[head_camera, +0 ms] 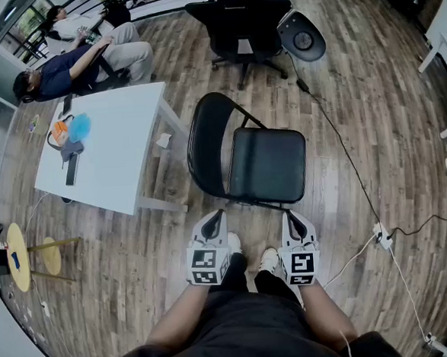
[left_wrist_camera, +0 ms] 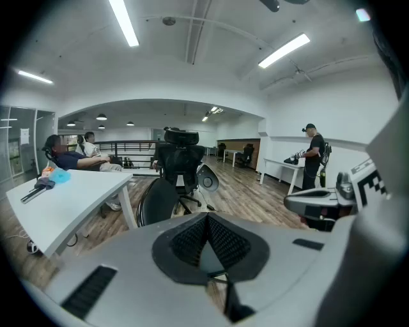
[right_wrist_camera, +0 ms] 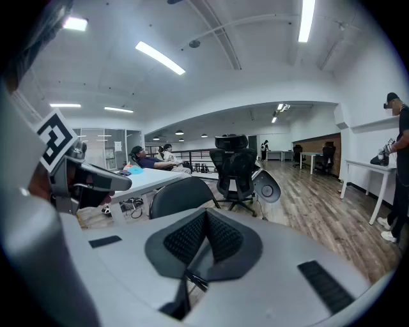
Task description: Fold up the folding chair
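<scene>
A black folding chair (head_camera: 264,163) stands unfolded on the wooden floor in front of me, its seat flat and its rounded backrest (head_camera: 206,141) on the left. The backrest (left_wrist_camera: 156,201) also shows in the left gripper view, and the same backrest (right_wrist_camera: 182,195) in the right gripper view. My left gripper (head_camera: 213,225) is shut and holds nothing, just short of the seat's near edge. My right gripper (head_camera: 295,226) is shut too, empty, beside it near the seat's front right corner. Neither touches the chair.
A white table (head_camera: 107,148) with small items stands left of the chair. A black office chair (head_camera: 243,24) is behind it. A cable (head_camera: 344,150) runs along the floor to a power strip (head_camera: 380,235) at the right. Two people sit at the far left.
</scene>
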Available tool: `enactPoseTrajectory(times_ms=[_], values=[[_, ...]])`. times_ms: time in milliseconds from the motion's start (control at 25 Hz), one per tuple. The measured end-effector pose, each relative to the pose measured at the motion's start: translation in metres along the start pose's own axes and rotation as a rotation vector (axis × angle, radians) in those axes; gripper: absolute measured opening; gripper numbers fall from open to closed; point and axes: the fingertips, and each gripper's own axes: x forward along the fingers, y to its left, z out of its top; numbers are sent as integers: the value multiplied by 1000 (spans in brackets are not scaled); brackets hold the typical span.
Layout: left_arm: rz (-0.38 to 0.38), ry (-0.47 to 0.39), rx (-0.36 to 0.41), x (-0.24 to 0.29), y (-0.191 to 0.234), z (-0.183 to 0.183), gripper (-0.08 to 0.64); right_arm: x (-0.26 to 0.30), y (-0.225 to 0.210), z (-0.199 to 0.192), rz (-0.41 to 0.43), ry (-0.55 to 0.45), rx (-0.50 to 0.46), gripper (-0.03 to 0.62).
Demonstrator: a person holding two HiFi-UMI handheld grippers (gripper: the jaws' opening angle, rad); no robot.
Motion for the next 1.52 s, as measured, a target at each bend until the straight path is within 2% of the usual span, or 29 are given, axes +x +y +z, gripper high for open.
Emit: enactPoseTrajectory(times_ms=[160, 320, 520, 720, 760, 800, 840, 920, 1080, 1120, 1200, 1400, 1520], values=[[4, 46, -7, 33, 33, 6, 6, 40, -4, -1, 5, 41, -40, 14], [14, 115, -55, 53, 73, 3, 6, 72, -6, -2, -17, 92, -45, 14], [41, 135, -70, 70, 117, 5, 6, 98, -5, -19, -27, 160, -28, 14], [160, 178, -61, 97, 159, 8, 7, 131, -15, -42, -14, 225, -50, 14], [180, 196, -51, 102, 165, 7, 18, 136, -18, -49, -11, 241, -49, 14], [194, 215, -39, 107, 170, 6, 66, 141, -21, -56, -9, 257, -41, 14], [206, 231, -30, 112, 175, 5, 115, 146, -25, -64, -8, 273, -29, 14], [226, 268, -28, 122, 185, 3, 162, 157, -35, -78, -3, 310, 2, 14], [259, 349, -52, 146, 198, -6, 199, 178, -67, -115, 22, 398, 79, 17], [267, 363, -56, 154, 198, -8, 211, 184, -79, -127, 28, 421, 105, 36], [285, 383, -68, 168, 198, -12, 213, 194, -102, -154, 41, 471, 164, 118], [339, 424, -57, 197, 198, -24, 213, 221, -153, -240, 61, 582, 351, 198], [341, 434, -63, 207, 199, -33, 214, 235, -174, -293, 86, 647, 471, 241]])
